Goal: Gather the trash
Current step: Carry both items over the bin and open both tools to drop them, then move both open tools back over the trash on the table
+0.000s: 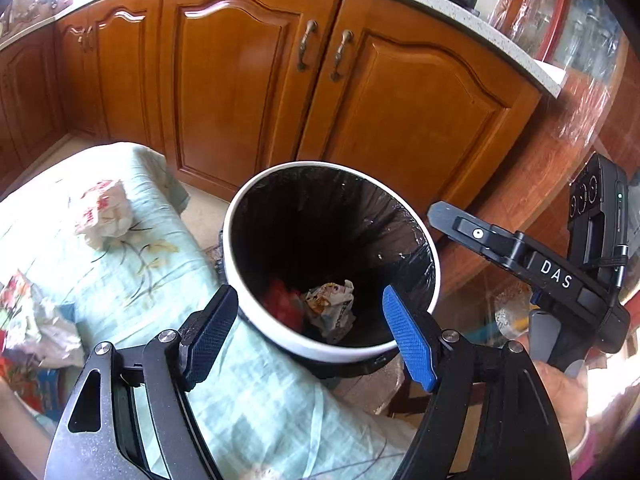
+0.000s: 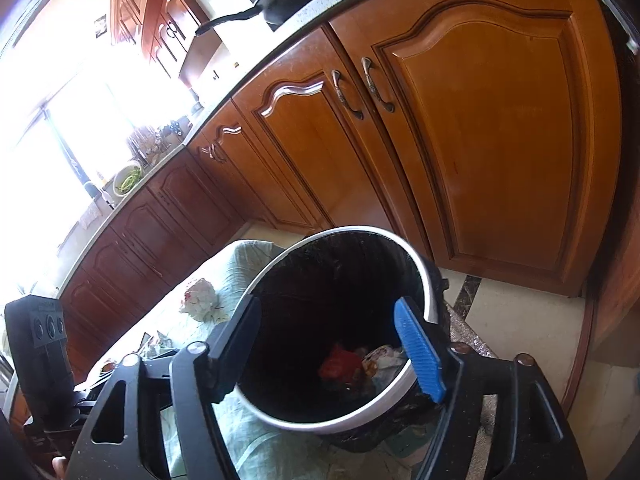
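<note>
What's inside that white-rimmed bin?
In the bin, on its black liner, lie a red wrapper and a crumpled printed paper. Anything beneath them is hidden.

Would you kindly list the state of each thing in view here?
Bin: lidless, black liner, holds trash.
Red scrap: in the bin.
Printed wad: in the bin.
Paper ball: on the cloth.
Cabinet doors: shut.
Left gripper: open, empty.
Right gripper: open, empty.

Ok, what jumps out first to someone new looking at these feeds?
The white-rimmed bin with its black liner, dead centre below both open hand-held grippers, a red scrap and crumpled wrapper at its bottom. Next, a crumpled paper wad on the pale green cloth left of it.
</note>
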{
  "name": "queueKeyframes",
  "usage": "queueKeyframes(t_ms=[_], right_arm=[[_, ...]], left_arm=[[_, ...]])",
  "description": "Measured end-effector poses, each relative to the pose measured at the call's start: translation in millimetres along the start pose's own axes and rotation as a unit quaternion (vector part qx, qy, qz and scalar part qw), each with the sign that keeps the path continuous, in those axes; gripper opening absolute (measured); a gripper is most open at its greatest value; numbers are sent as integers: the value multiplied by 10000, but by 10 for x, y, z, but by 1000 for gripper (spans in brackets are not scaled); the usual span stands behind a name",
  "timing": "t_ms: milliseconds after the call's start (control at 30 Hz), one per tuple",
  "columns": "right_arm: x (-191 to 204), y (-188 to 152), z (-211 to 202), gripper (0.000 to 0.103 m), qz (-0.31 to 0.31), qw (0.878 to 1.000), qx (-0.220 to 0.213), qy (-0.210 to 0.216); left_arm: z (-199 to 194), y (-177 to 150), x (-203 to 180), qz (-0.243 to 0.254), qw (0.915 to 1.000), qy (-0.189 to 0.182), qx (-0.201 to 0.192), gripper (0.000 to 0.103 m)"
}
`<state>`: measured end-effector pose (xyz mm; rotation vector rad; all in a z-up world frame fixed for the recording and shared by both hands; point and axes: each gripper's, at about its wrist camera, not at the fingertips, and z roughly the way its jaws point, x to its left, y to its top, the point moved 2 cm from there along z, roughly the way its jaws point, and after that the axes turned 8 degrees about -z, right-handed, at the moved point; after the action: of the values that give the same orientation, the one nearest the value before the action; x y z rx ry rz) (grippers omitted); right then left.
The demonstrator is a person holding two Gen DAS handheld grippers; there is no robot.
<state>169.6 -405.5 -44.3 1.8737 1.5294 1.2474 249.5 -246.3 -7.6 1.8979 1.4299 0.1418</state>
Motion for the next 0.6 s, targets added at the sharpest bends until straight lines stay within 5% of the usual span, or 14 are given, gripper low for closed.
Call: queueKeyframes(t_ms=[133, 600], right_arm=[[158, -131, -47, 92, 65, 9997, -64, 223], [860, -638, 50, 95, -248, 9964, 377, 712]], left_arm=[[-219, -136, 181, -258, 9995, -14, -157, 77], [-981, -734, 820, -954, 9926, 358, -654, 77]])
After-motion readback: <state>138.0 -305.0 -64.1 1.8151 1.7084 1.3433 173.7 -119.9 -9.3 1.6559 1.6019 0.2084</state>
